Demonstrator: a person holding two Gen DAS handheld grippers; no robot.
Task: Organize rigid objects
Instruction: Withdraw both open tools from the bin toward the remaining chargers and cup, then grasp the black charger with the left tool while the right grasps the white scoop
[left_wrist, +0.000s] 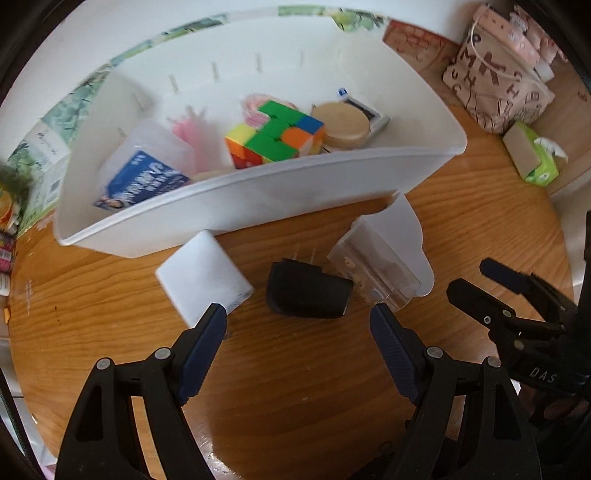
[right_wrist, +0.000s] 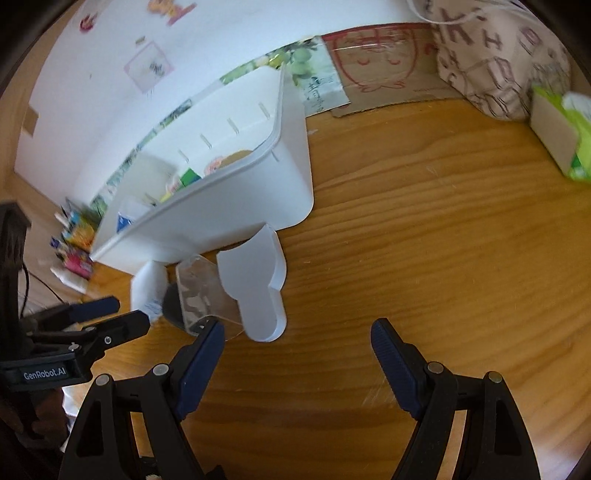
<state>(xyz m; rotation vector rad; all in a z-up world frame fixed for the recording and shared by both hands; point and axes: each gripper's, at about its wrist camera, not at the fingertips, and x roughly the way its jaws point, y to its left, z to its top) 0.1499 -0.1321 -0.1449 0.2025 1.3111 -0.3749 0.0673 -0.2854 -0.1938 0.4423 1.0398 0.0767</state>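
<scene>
patterned paper bag (left_wrist: 496, 86) and green tissue pack (left_wrist: 532, 155) on wooden table (left_wrist: 295, 387), cardboard (right_wrist: 384, 74) behind

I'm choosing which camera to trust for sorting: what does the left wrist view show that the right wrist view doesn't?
Left wrist only: the bin's contents seen plainly, a Rubik's cube, a round wooden box and a blue-labelled packet, plus the whole black charger plug.

Right wrist only: wall stickers and a bare stretch of table to the bin's right.

Both: the white bin, white block, clear plastic case, white scoop, tissue pack, and both grippers, left and right, jaws open.
</scene>
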